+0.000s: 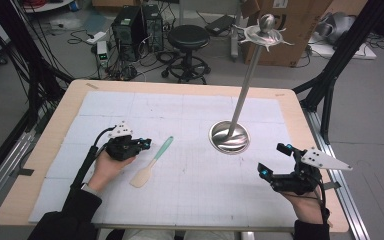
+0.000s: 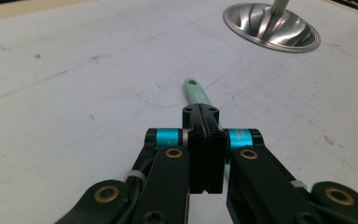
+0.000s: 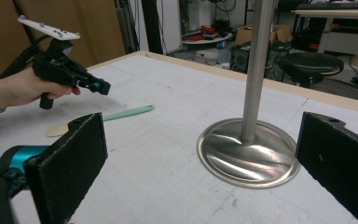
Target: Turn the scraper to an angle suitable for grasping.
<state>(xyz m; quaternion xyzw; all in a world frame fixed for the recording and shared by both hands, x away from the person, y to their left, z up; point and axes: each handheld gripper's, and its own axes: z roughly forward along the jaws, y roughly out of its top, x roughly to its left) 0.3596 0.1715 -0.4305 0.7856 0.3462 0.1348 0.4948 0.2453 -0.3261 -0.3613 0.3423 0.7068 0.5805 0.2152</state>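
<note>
My left tongs [image 2: 200, 114] are closed and empty above the spatula [image 1: 151, 163]; my right tongs [image 3: 205, 158] stand wide open, holding nothing.

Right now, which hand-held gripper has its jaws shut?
The left hand-held gripper, above the spatula, jaws pressed together. The right hand-held gripper stands wide open.

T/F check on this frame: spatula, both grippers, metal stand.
1. The left gripper is shut, nothing between its pads. True.
2. The spatula hangs on the metal stand. False: it lies flat on the white mat.
3. The right gripper is open. True.
4. The right gripper clamps the stand's pole. False: its jaws are apart from it, the stand beyond them.
5. The spatula's handle is red. False: mint green.
</note>
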